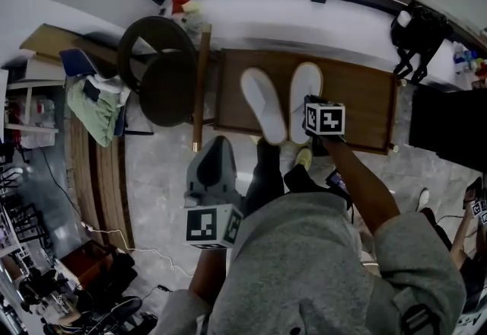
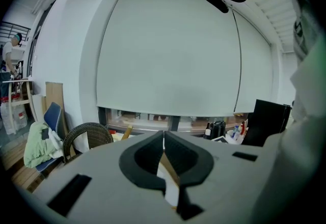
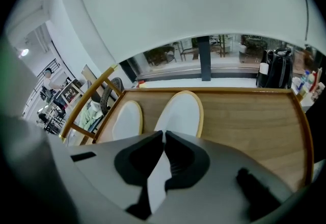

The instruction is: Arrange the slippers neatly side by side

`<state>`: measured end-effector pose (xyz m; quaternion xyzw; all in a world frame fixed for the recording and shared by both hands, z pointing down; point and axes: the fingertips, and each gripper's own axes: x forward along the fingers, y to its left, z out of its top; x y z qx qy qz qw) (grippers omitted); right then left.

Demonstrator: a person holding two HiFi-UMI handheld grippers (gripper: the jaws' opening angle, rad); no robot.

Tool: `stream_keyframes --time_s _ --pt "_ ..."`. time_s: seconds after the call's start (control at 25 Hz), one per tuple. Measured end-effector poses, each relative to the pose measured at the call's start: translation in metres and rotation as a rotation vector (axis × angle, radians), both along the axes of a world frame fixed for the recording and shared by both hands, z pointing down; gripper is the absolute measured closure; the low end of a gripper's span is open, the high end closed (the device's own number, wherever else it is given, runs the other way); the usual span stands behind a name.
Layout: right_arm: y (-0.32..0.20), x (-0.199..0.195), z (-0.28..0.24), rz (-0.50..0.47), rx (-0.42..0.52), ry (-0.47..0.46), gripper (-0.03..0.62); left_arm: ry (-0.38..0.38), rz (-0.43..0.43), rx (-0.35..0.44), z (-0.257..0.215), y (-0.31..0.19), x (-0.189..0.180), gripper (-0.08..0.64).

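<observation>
Jaws closed, both pairs; two slippers (image 1: 263,105) (image 1: 304,86), one table (image 1: 365,105).

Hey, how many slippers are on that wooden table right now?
2. The left slipper lies slanted on the table; the right slipper lies beside it, near end under the right tongs.

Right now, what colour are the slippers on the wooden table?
The slippers are white, tan-edged; best in the right gripper view.

left slipper (image 1: 263,103) beside right slipper (image 1: 304,88) on table (image 1: 367,97), chair (image 1: 163,76) at its left
</observation>
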<state>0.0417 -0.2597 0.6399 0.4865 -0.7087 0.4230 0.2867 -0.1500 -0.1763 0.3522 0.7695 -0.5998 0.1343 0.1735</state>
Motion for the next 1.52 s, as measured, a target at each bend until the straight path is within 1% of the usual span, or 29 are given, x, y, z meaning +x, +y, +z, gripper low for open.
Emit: stream_keyframes --time_s 0.32,0.72,1.04,1.12,1.2,1.36,1.44,1.52 --pt "-0.010 -0.002 0.007 0.021 -0.012 0.016 0.558 0.010 0.015 -0.006 0.003 -0.011 -0.009 0.540" --pt "-0.015 -0.002 0.015 0.090 -0.030 0.022 0.558 0.010 0.011 -0.005 0.003 -0.018 -0.026 0.540" --pt "-0.018 -0.004 0.019 0.101 -0.031 0.025 0.548 0.023 0.000 0.001 0.003 -0.020 -0.035 0.540" --pt "-0.021 -0.005 0.014 0.103 -0.008 0.020 0.447 0.023 -0.004 0.002 0.004 -0.019 -0.037 0.540" --pt "-0.024 -0.003 0.005 0.098 0.029 0.032 0.434 0.025 -0.008 0.001 0.004 -0.019 -0.037 0.540" --pt "-0.025 -0.003 -0.014 0.066 0.114 0.050 0.433 0.035 -0.018 -0.007 0.007 -0.018 -0.037 0.540" --pt "-0.026 -0.009 -0.029 0.027 0.192 0.073 0.433 0.035 -0.021 -0.011 0.008 -0.017 -0.039 0.540" --pt "-0.027 -0.026 -0.048 -0.047 0.280 0.099 0.433 0.033 -0.027 -0.013 0.010 -0.017 -0.041 0.540"
